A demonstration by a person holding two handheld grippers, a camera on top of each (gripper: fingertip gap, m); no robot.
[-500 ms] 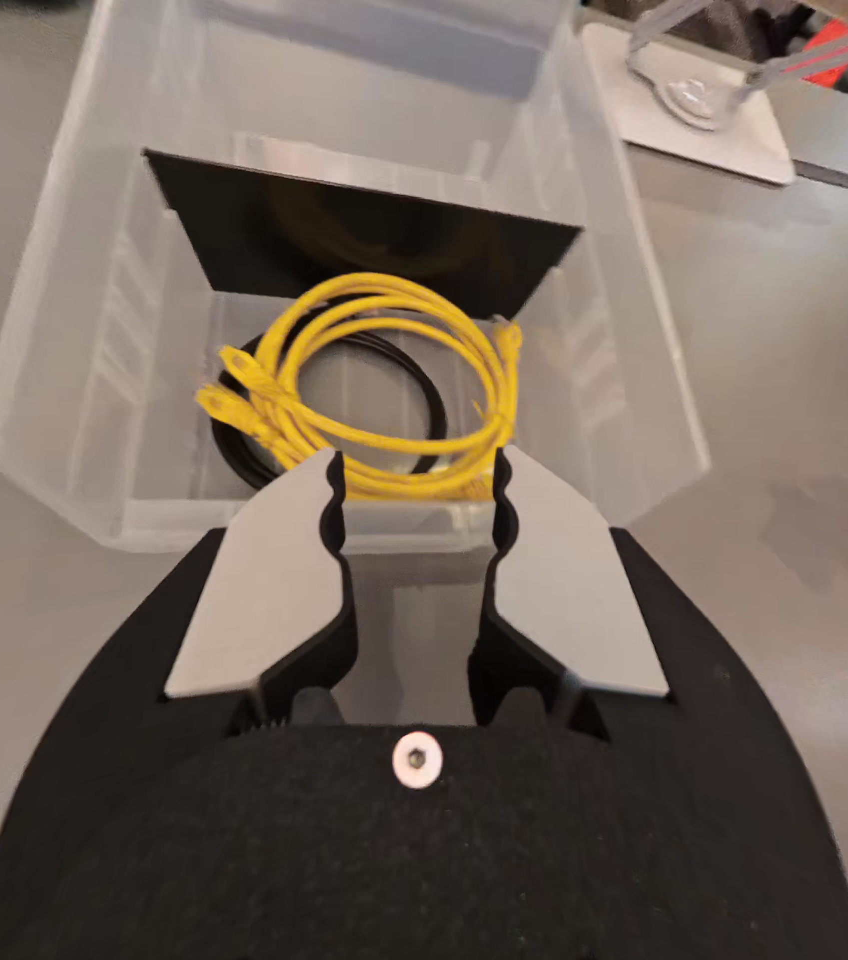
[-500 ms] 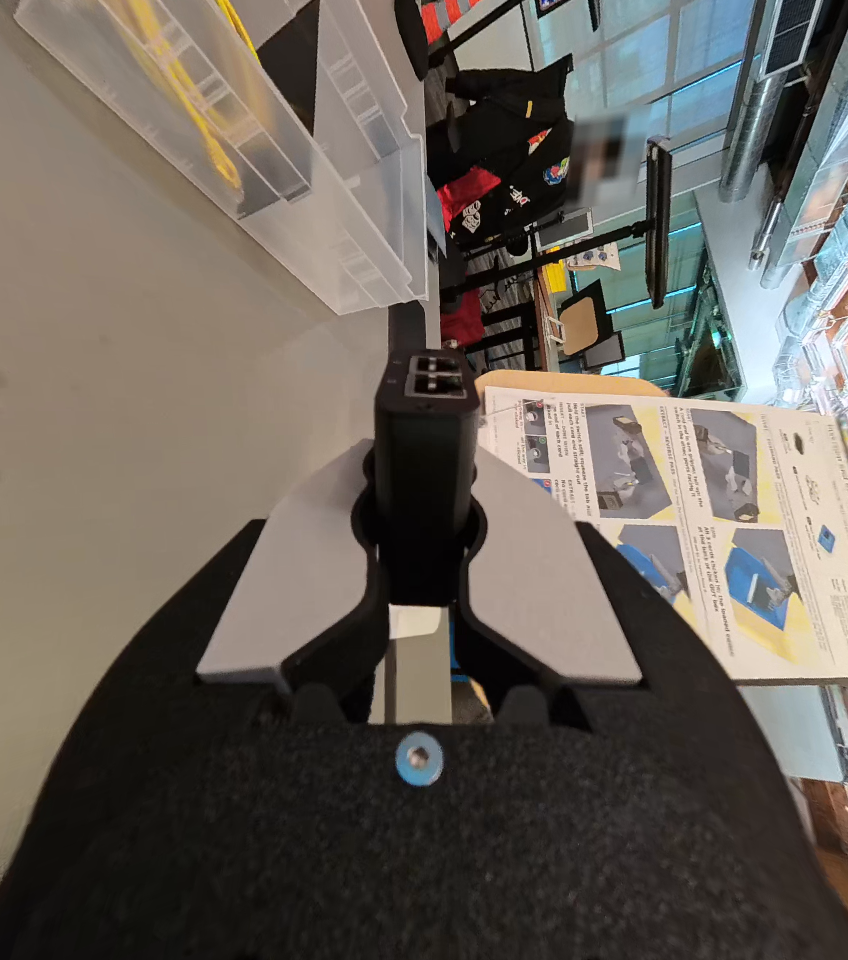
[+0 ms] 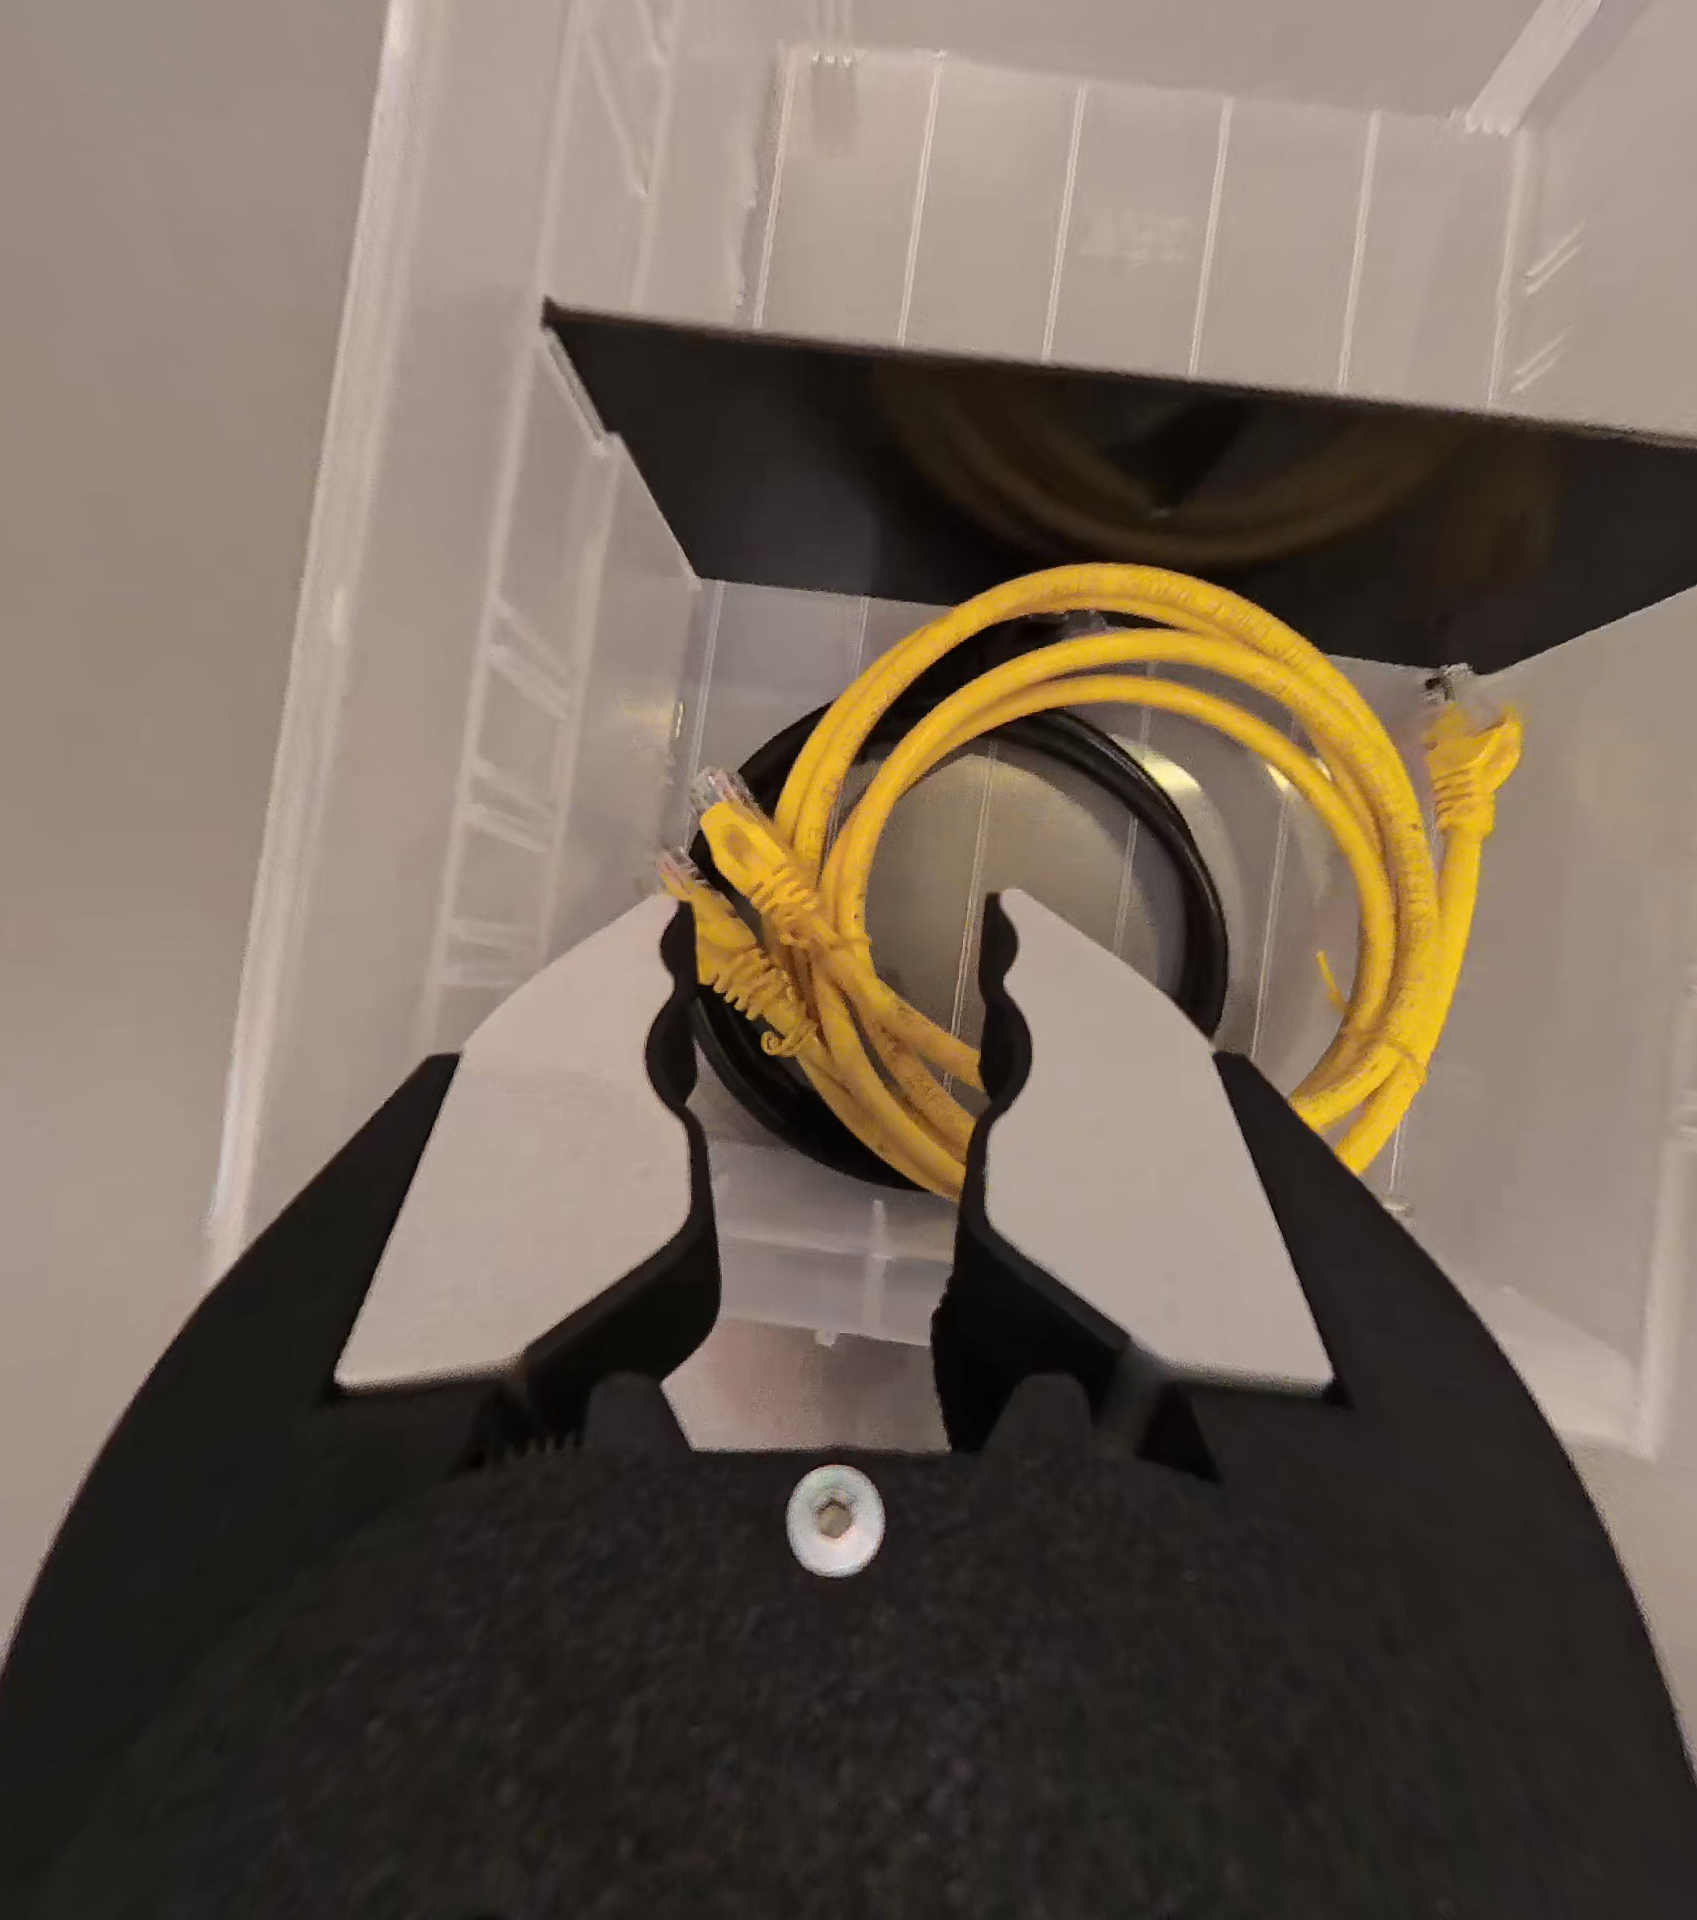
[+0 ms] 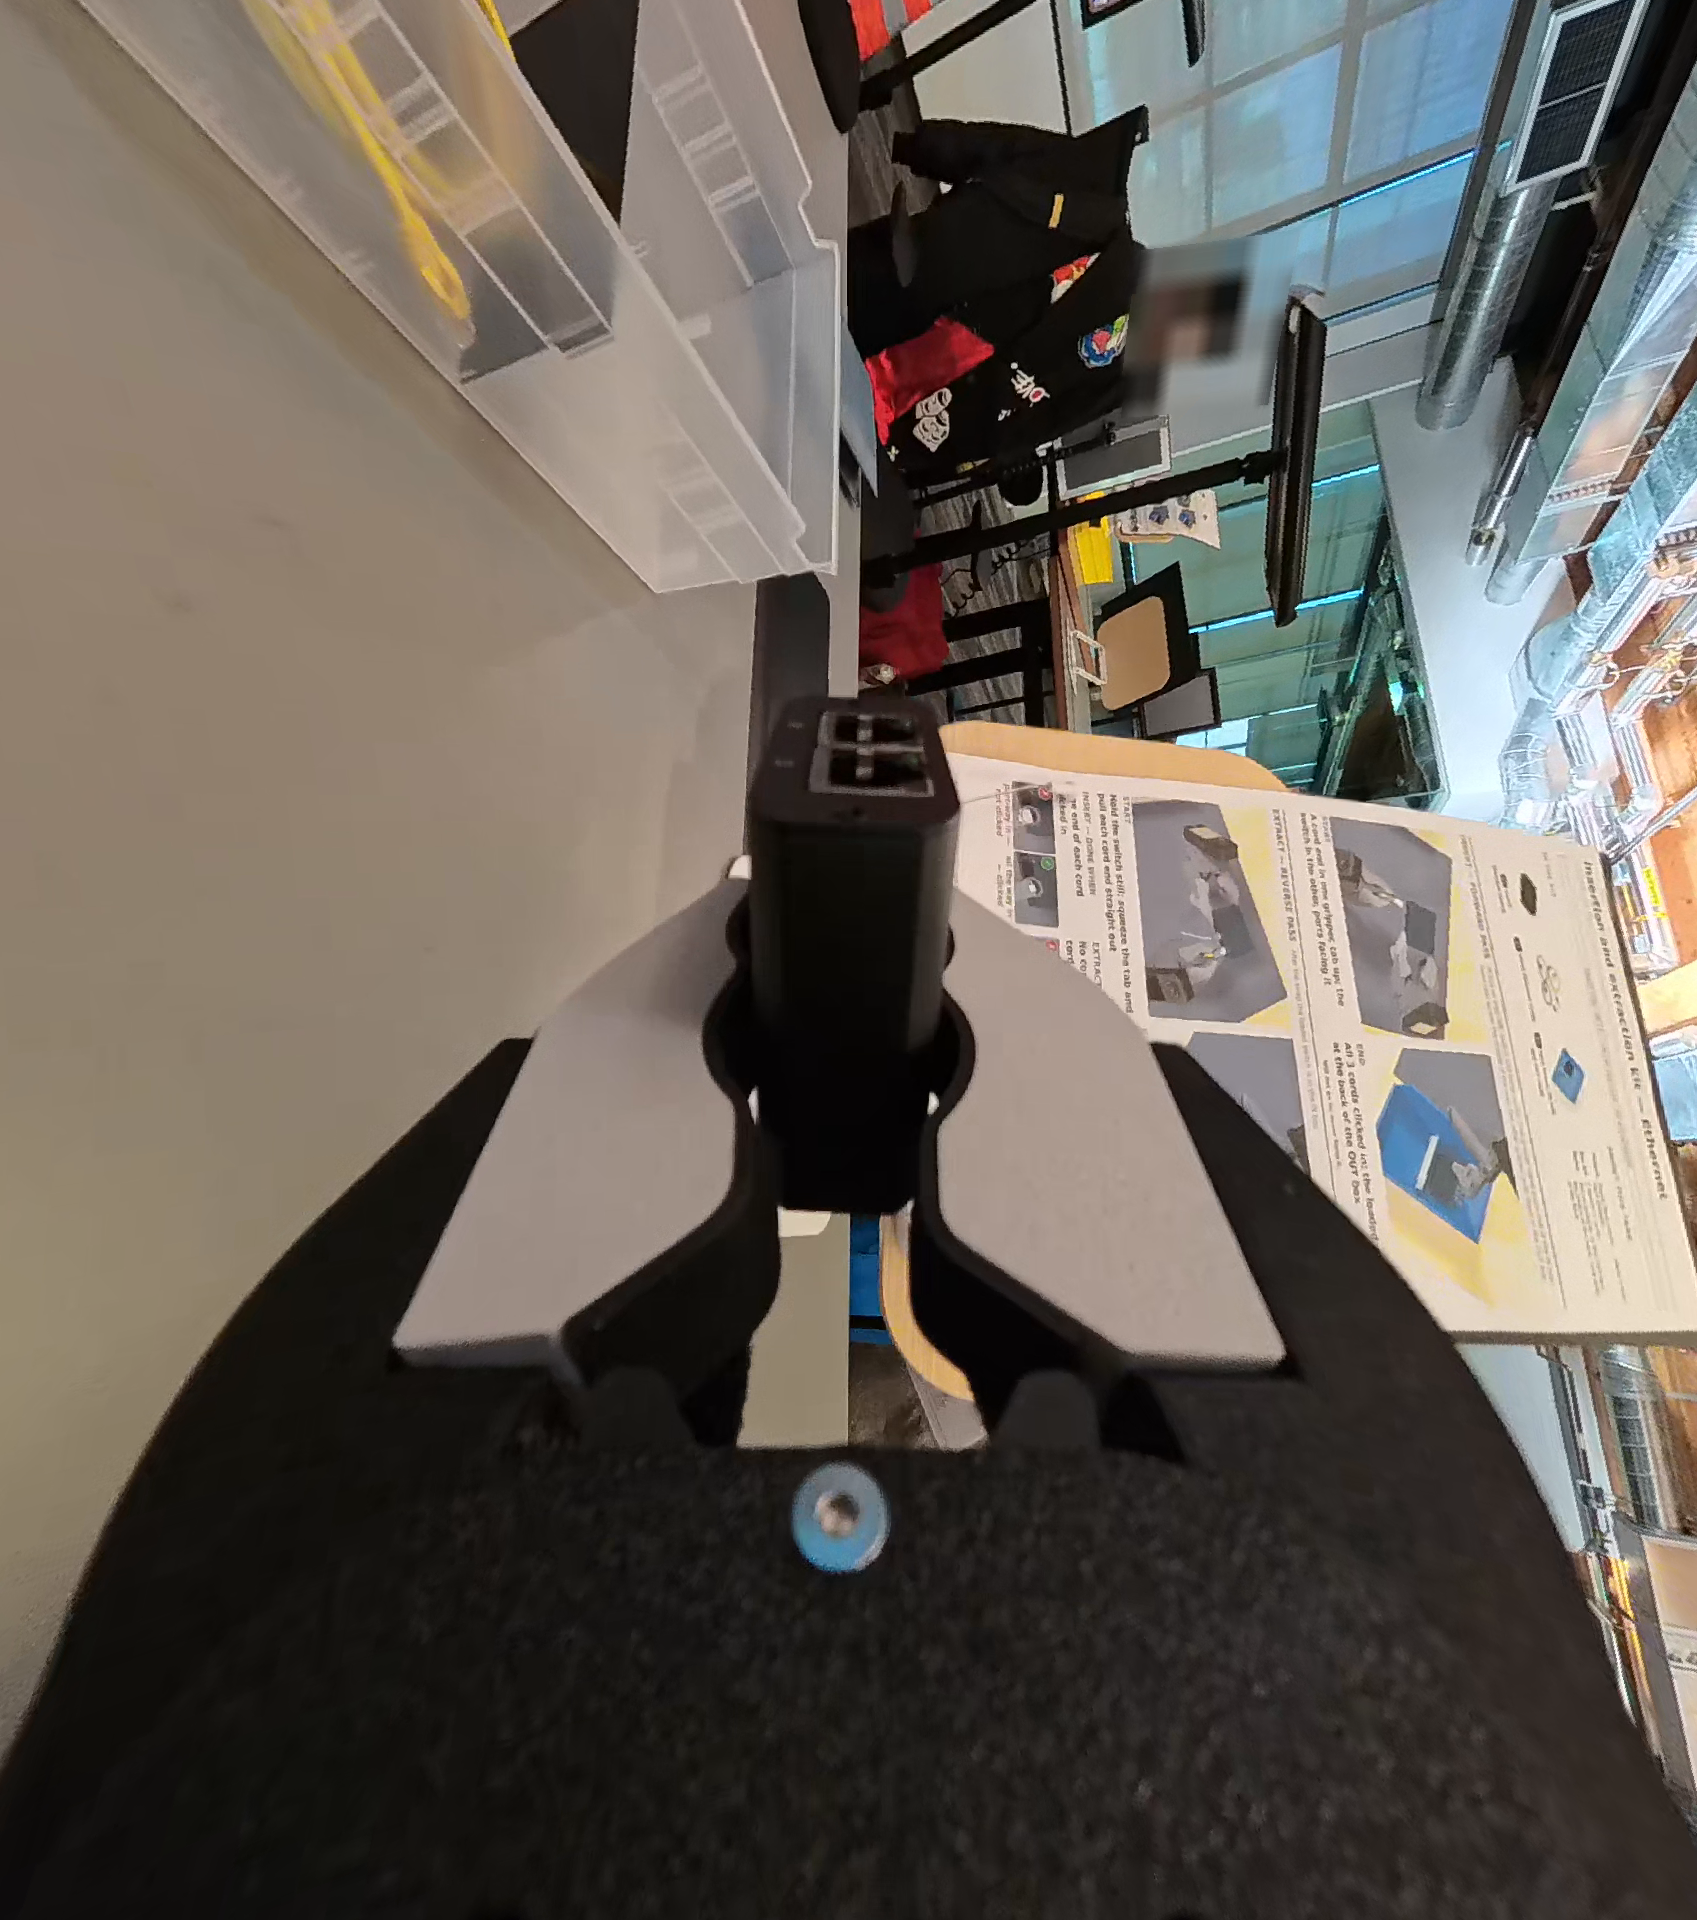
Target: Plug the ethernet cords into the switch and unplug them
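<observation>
The right gripper [image 4: 844, 997] has its fingers [image 4: 615, 1049] clamped on the sides of the black switch [image 4: 849, 935], which stands out past the fingertips with its two stacked ports [image 4: 875, 753] facing away. That grip seems meant to keep the ports exposed and steady for a plug coming from ahead. A printed instruction sheet [image 4: 1343, 1039] lies to the right of these fingers, the grey surface [image 4: 252, 831] to the left.

The left gripper [image 3: 828, 997] reaches into a clear plastic bin [image 3: 408, 727] with its fingers [image 3: 574, 997] fairly wide apart and pressing on nothing. The coiled yellow ethernet cords [image 3: 1135, 665] lie on a black coil [image 3: 1197, 862]. Two plug ends [image 3: 740, 842] sit at the left fingertip, and cord strands pass between the fingers.

The bin's near wall [image 3: 823, 1278] lies under the fingers. A black divider [image 3: 1031, 468] closes the far side, so the room to move is mainly upward.
</observation>
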